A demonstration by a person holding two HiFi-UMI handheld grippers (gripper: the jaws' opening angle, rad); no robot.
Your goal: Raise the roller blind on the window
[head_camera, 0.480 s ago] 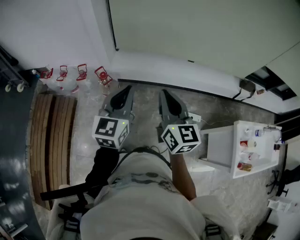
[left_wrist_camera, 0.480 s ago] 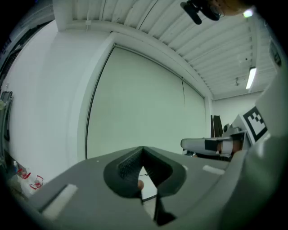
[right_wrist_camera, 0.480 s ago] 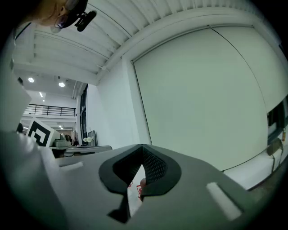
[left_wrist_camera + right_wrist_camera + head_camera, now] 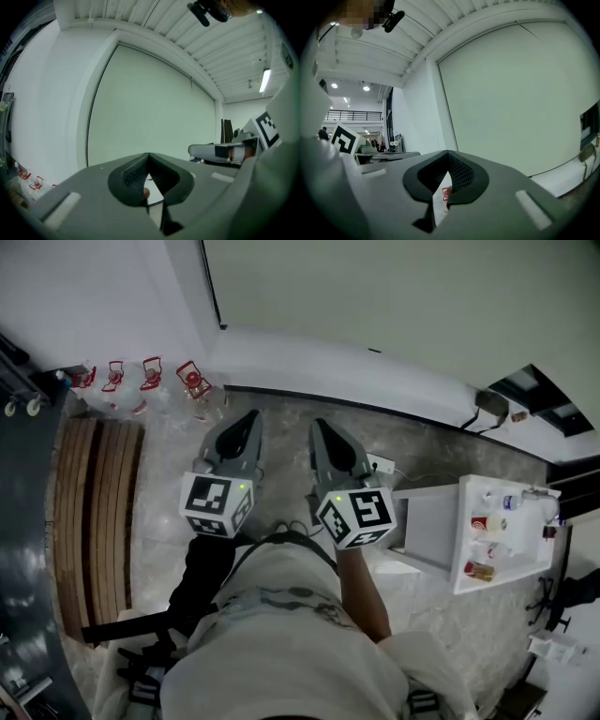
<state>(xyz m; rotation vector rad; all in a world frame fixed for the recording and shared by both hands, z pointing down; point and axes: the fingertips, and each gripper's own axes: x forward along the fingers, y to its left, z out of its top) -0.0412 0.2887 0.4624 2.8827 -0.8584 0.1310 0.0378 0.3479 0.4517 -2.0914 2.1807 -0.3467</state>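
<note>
Very little has changed in the last half second. The person's head has drifted a touch, so the window corner and the white trolley [image 4: 502,531] sit slightly further left in the head view. The 2 grippers have edged that way with them, and neither has reached out.

The left gripper [image 4: 249,418] and the right gripper [image 4: 319,426] are held side by side in front of the person's chest, close but apart. Their noses aim at the wall under the window. Both have their fingers pressed together at the tips with nothing caught between them. Through the small gap behind each tip I see only the room beyond.

The roller blind [image 4: 394,296] is fully down, a pale sheet filling the window frame to the white sill [image 4: 337,367]. It is well clear of both grippers. I cannot pick out its pull chain for certain; the dark line along the blind's left edge may be it, or just the frame.

To my eye the job has not begun. This is the approach, and the next move calls for a gripper to open and find that chain. The 4 red-topped bottles [image 4: 148,376] on the floor by the wall stand off to the left, out of the way.
</note>
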